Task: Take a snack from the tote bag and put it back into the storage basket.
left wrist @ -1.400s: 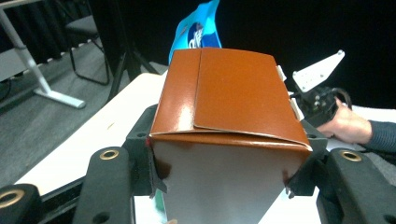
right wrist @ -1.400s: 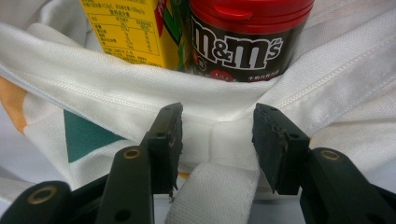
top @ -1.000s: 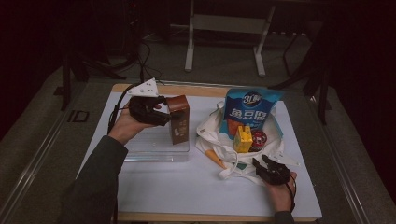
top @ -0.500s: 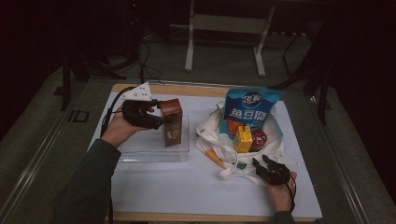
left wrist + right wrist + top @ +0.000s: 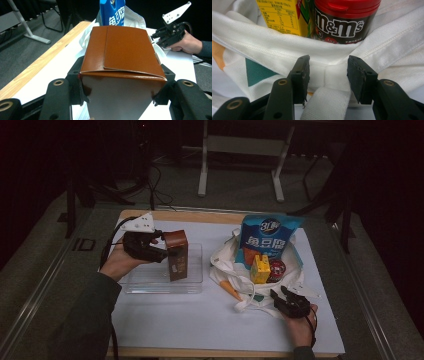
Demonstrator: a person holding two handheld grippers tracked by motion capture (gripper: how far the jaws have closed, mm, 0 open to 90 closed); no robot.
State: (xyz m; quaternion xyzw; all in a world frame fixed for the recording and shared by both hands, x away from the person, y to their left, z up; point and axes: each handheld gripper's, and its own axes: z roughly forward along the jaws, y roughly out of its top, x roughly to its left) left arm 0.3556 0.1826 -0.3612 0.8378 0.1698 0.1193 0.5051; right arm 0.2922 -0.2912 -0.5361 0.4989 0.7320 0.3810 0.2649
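High view — left tongs (image 5: 161, 251), pinching the brown carton (image 5: 177, 255), have carried it down into the clear tray (image 5: 192, 287); right tongs (image 5: 328, 75) — spread — straddle the bag strap (image 5: 329, 105); release seems next.

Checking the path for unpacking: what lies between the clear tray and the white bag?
In the high view, bare white table cover separates the clear tray from the white bag; an orange bag handle trails just below.
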